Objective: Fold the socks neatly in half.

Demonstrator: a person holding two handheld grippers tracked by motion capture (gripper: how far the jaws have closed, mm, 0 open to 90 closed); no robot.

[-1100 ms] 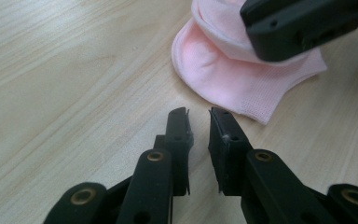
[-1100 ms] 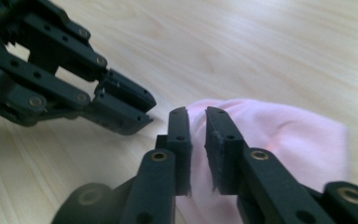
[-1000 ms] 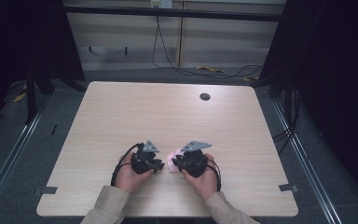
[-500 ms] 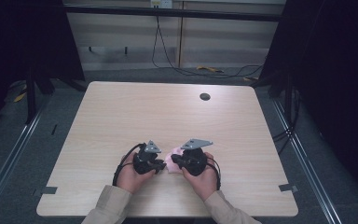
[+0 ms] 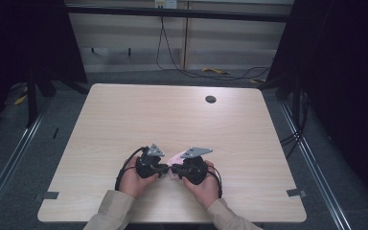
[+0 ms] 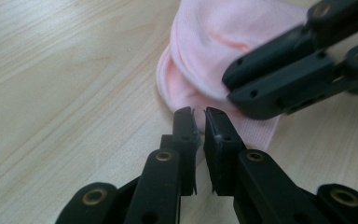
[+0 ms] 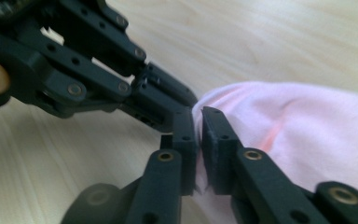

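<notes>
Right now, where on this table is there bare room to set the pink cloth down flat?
The table is bare from its far edge to the grippers, save a small dark round fitting near that edge. Bare strips flank both hands. It is crowded near the front edge, where the left gripper and right gripper meet over the pink cloth.

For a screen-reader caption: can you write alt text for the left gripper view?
The left gripper, jaws nearly shut, pinches the edge of a pink cloth lying on a light wooden table. The right gripper reaches in from the right over the cloth.
</notes>
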